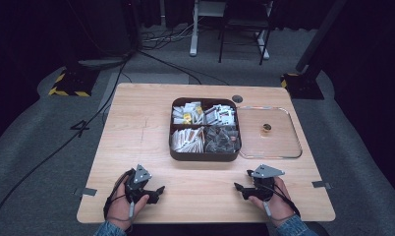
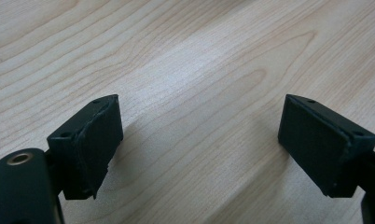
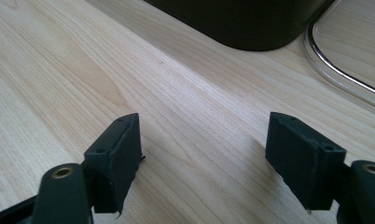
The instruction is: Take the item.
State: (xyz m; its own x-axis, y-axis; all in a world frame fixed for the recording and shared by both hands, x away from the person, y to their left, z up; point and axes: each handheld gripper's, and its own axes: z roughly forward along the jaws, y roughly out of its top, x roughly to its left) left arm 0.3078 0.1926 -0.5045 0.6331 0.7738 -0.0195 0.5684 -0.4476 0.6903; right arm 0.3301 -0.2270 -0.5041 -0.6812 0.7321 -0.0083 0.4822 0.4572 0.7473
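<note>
So far nothing looks started. Down near the person, the left gripper [image 1: 158, 189] and the right gripper [image 1: 237, 186] both rest low on the tabletop [image 1: 136, 128], one in each hand. In each gripper view the jaws stand wide apart with only bare wood between them, so they hold nothing.

A bit farther on sits the dark box [image 1: 205, 156] with four parts, all full of small packets [image 1: 188, 140]. It is near the middle of the tabletop, well apart from both grippers. Its clear lid [image 1: 284, 147] lies flat just beside it on the right, touching or almost touching, with a small round knob [image 1: 267, 128] on top.

I think the lid is already off, and the picking or closing is yet to come. Open wood lies in front of the box and to its left. The lid's far side is close to the tabletop's right edge.
</note>
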